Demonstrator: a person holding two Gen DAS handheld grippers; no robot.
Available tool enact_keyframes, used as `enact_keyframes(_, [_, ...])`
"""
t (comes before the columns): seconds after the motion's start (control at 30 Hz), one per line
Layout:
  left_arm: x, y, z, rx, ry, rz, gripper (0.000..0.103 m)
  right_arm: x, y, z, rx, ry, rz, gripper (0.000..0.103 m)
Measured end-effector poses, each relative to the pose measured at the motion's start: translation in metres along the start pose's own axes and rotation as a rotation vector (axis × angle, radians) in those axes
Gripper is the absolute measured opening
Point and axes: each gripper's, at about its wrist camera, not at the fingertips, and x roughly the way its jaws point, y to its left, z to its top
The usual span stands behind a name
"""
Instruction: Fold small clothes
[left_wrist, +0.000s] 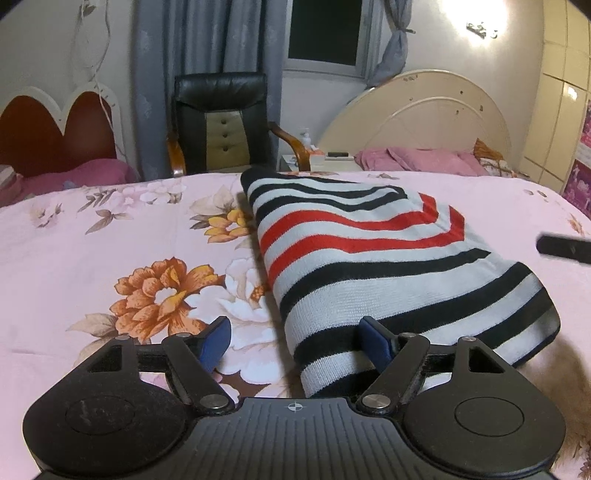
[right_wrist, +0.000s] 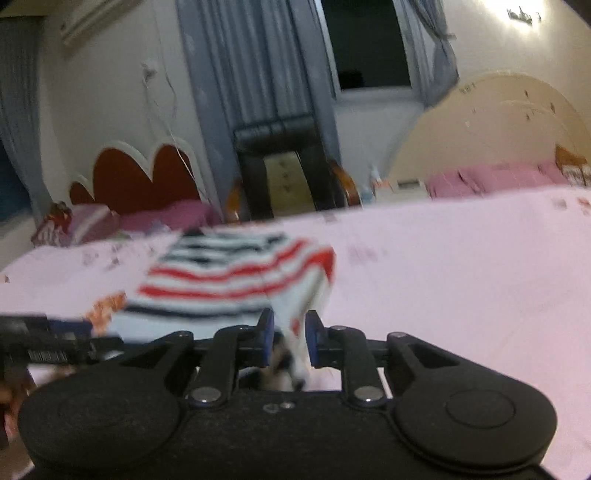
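A striped knit garment (left_wrist: 373, 258), white with black and red bands, lies folded on the pink floral bedsheet (left_wrist: 110, 240). My left gripper (left_wrist: 295, 339) is open at the garment's near edge; its right pad rests against the fabric and its left pad hangs over the sheet. In the blurred right wrist view my right gripper (right_wrist: 289, 338) is shut on a pinched fold of the same garment (right_wrist: 236, 273), holding its near right corner. The right gripper's tip shows as a dark bar at the right edge of the left wrist view (left_wrist: 561, 247).
A black leather armchair (left_wrist: 221, 122) stands beyond the bed's far edge. A cream headboard (left_wrist: 424, 114) with pink pillows is at back right, a red heart headboard (left_wrist: 55, 129) at back left. A nightstand (left_wrist: 321, 157) holds small items.
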Motion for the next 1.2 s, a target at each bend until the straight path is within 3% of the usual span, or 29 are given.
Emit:
enact_keyframes(0.1, [0.0,0.001,-0.002,-0.004,0.0,-0.002,0.076,0.013,0.005,0.0,-0.023,0.016,0.05,0.006])
enact_keyframes(0.23, [0.0,0.001,-0.003,0.001,0.005,-0.004,0.077,0.037,0.007,-0.024,-0.116,0.137,-0.005,0.002])
enact_keyframes(0.37, [0.001,0.003,-0.002,-0.002,0.013,0.002,0.083,0.034,0.003,-0.022,-0.084,0.147,-0.001,0.001])
enact_keyframes(0.43, [-0.004,0.006,0.004,-0.008,0.011,-0.011,0.083,0.03,0.001,-0.015,-0.052,0.166,0.012,0.007])
enact_keyframes(0.5, [-0.008,0.015,0.012,-0.049,-0.01,-0.05,0.09,0.02,-0.008,-0.004,0.046,0.142,0.037,0.045])
enact_keyframes(0.57, [-0.006,0.029,0.02,-0.131,-0.012,-0.104,0.095,0.012,-0.028,0.004,0.167,0.105,0.065,0.057])
enact_keyframes(0.73, [0.02,0.058,0.028,-0.31,0.066,-0.244,0.095,0.03,-0.075,0.014,0.437,0.17,0.147,0.053])
enact_keyframes(0.9, [0.041,0.058,0.02,-0.344,0.123,-0.259,0.095,0.052,-0.07,0.014,0.451,0.238,0.227,0.05])
enact_keyframes(1.03, [0.051,0.064,0.014,-0.409,0.155,-0.343,0.095,0.068,-0.072,0.002,0.488,0.291,0.229,0.052])
enact_keyframes(1.13, [0.058,0.072,0.014,-0.476,0.17,-0.43,0.095,0.071,-0.088,-0.003,0.573,0.301,0.231,0.078])
enact_keyframes(1.2, [0.065,0.075,0.016,-0.513,0.183,-0.47,0.092,0.08,-0.097,-0.006,0.623,0.337,0.254,0.079])
